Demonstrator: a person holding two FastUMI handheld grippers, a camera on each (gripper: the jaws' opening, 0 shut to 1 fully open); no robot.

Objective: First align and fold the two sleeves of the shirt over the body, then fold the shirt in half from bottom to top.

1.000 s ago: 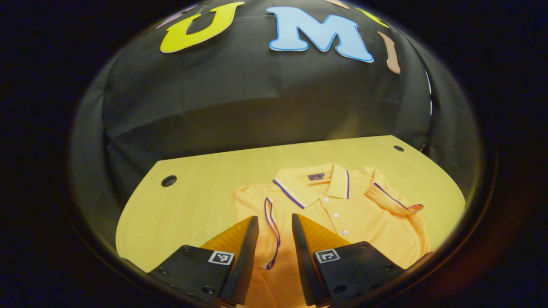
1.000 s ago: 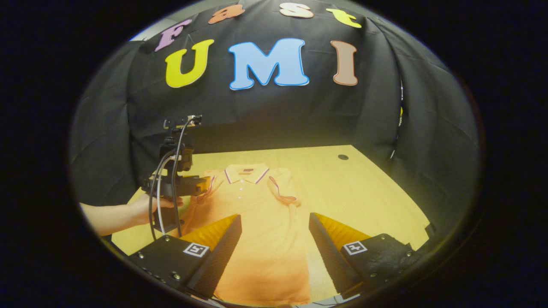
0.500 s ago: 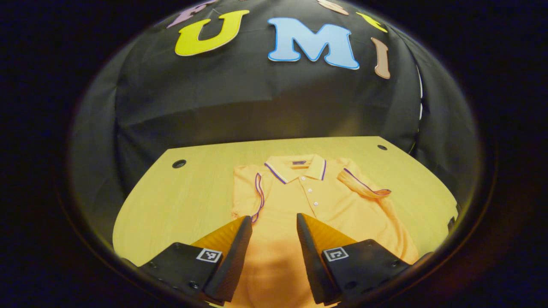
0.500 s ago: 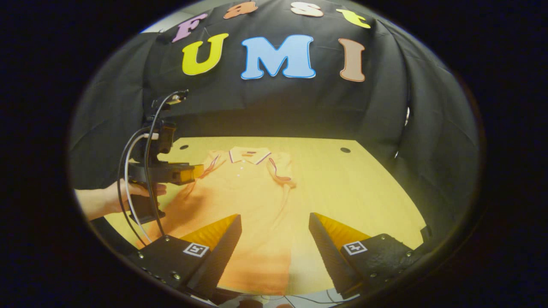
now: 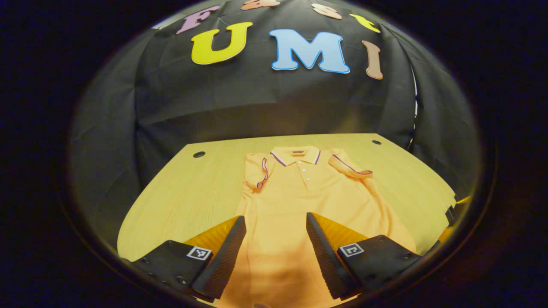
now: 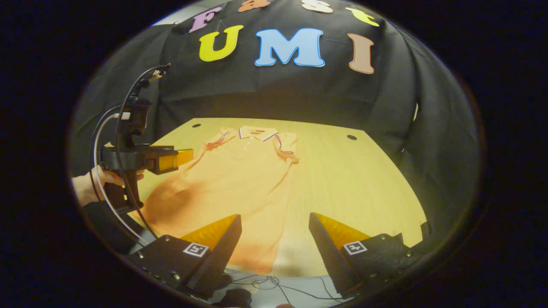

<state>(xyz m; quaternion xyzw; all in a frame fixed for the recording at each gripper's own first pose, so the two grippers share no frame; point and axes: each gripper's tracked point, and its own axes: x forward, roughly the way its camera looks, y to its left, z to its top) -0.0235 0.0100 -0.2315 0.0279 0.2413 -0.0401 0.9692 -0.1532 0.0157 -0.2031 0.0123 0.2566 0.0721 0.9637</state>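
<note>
An orange polo shirt lies flat on the wooden table, collar toward the booth wall. Both short sleeves are folded in over the body: one sleeve on the left, the other sleeve on the right. My left gripper hovers open above the shirt's lower half, holding nothing. My right gripper is open near the shirt's bottom hem at the table's front edge, also with nothing in it. In the right gripper view the left gripper shows at the left, held by a hand above the shirt's left side.
The wooden table has small round cable holes near its far corners. Black cloth walls close the booth behind and at both sides. Cables lie on the floor below the table's front edge.
Both grippers have drawn back from the collar toward the table's front edge. The left gripper's jaws have opened wider, and the left sleeve now lies folded on the body.
</note>
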